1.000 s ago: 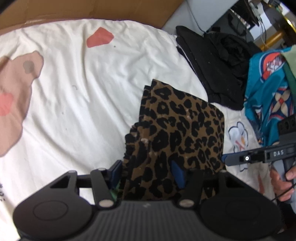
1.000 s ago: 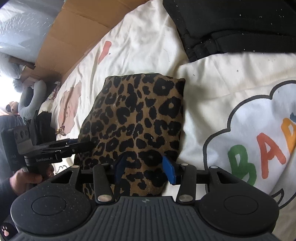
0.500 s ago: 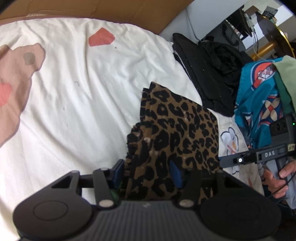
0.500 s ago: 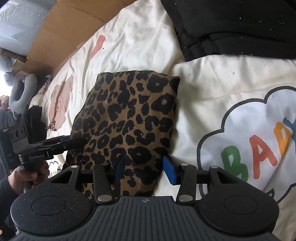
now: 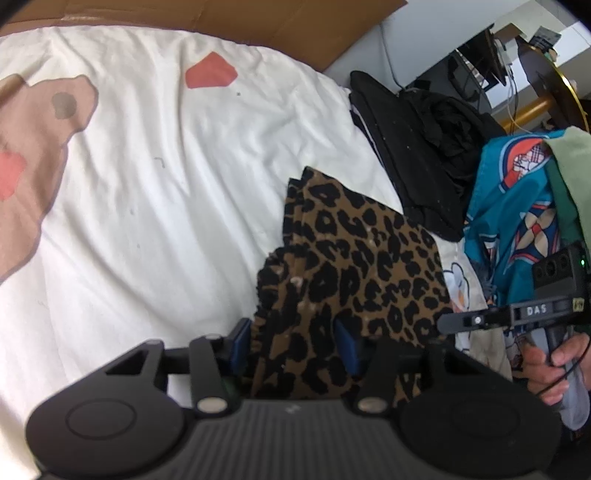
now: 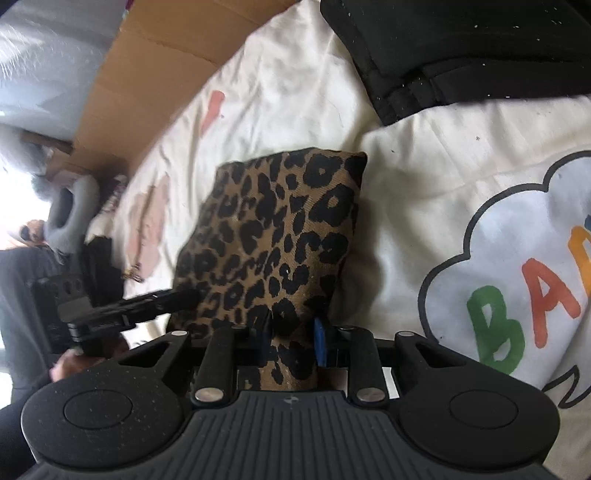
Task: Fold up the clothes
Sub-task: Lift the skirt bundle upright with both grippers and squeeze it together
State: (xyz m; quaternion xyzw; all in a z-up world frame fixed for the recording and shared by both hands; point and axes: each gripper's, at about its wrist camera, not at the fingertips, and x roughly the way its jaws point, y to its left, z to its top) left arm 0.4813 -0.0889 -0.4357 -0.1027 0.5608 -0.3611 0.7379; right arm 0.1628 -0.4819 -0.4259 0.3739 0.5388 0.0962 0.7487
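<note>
A folded leopard-print garment [image 5: 362, 258] lies on the white printed sheet [image 5: 166, 184]. My left gripper [image 5: 292, 345] is open, its blue pads on either side of the garment's near edge, with cloth filling the gap. In the right wrist view the same garment [image 6: 280, 221] rises toward the camera. My right gripper [image 6: 292, 341] is shut on its near corner, and the cloth is pinched narrow between the pads. The left gripper's tip [image 6: 192, 295] touches the garment's left edge there. The right gripper's tip [image 5: 443, 324] sits at the garment's right edge in the left wrist view.
Black clothes [image 5: 417, 147] are piled just beyond the garment, also at the top of the right wrist view [image 6: 461, 48]. A teal patterned cloth [image 5: 517, 206] hangs at the right. Brown cardboard [image 5: 258, 22] borders the sheet's far side. A cloud print with coloured letters [image 6: 517, 277] lies to the right.
My right gripper's fingers have closed in on the garment's corner and the cloth has bunched up between them. The left gripper's gap has narrowed slightly around its edge.
</note>
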